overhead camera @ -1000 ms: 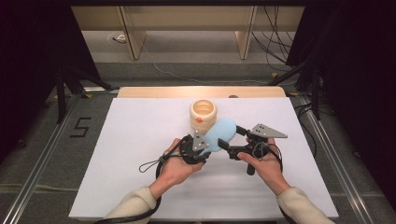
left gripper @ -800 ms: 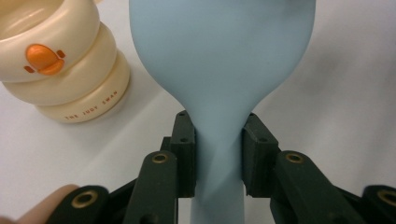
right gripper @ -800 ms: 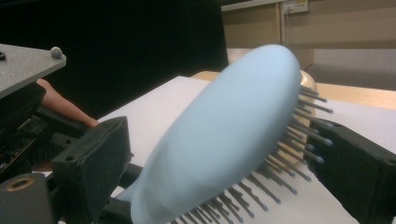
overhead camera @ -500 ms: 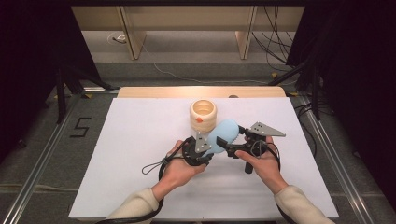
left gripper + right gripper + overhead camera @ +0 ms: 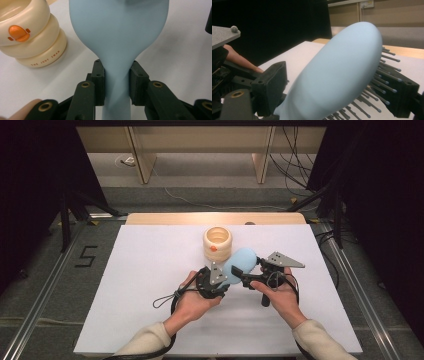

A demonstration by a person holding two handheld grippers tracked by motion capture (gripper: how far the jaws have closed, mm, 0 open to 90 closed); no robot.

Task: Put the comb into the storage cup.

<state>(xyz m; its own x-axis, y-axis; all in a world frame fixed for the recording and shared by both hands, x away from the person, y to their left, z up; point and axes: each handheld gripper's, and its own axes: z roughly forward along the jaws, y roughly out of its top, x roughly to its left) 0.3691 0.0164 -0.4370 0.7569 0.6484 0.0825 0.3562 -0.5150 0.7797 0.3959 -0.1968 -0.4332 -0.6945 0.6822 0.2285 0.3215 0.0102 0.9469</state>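
A light blue hairbrush [image 5: 241, 261] hangs just above the white table [image 5: 125, 285], held between my two grippers. My left gripper [image 5: 226, 279] is shut on its narrow neck; in the left gripper view both pads [image 5: 99, 80] press the neck of the brush [image 5: 117, 30]. My right gripper [image 5: 245, 273] has just been closing with the brush head [image 5: 337, 70] between its jaws: one pad [image 5: 272, 82] lies against the smooth back, and the other [image 5: 404, 95] meets the bristle tips. A cream ringed cup [image 5: 217, 242] with an orange beak stands behind the brush.
The cup [image 5: 32, 37] sits close to the left of the brush head in the left gripper view. A wooden strip [image 5: 215, 218] borders the table's far edge. Metal rails [image 5: 45, 290] run along both sides, with cables on the floor beyond.
The right gripper's jaws have drawn in around the brush head. Both hands, the brush and the cup keep their places.
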